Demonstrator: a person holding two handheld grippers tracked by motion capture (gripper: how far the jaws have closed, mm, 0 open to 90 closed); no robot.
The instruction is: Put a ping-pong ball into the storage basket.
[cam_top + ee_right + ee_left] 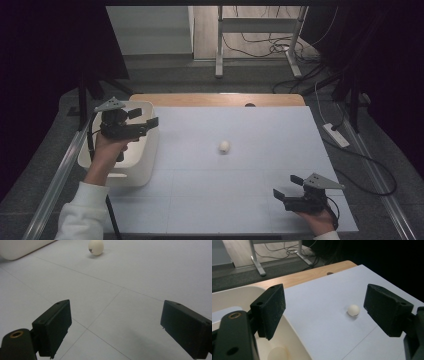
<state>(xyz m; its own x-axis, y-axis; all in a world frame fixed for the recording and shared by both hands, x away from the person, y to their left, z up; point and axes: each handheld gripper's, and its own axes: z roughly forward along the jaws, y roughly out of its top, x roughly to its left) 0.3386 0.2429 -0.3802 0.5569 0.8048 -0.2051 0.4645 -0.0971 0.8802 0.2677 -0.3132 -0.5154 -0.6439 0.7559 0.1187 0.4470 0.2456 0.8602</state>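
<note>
From the high view I have the left gripper [142, 118] held over the white bin [148, 165] at the table's left edge, its jaws spread wide and holding nothing, while the right gripper [287, 186] sits low near the front right corner of the table [260, 135], jaws also wide and empty. The white ball [224, 146] lies alone on the pale sheet near the middle of the table, well apart from both grippers and from the bin. In the left gripper view my jaws frame the bin's rim [294, 335] below and the ball [353, 310] farther out on the sheet; down inside the bin I make out a pale round shape [277, 353] that may be another ball already dropped in, though it is dim and I cannot be sure. In the right gripper view the jaws stand wide over bare sheet, the ball [96, 247] is ahead and a little to the left with a small dark mark on it, and a corner of the bin [22, 247] shows at the top left. I judge the work to be gathering balls into the bin, with this one not yet approached. The next move calls for bringing the right gripper forward and leftward, lowering so the jaws straddle the ball, then closing gently so it does not roll or squirt away.
</note>
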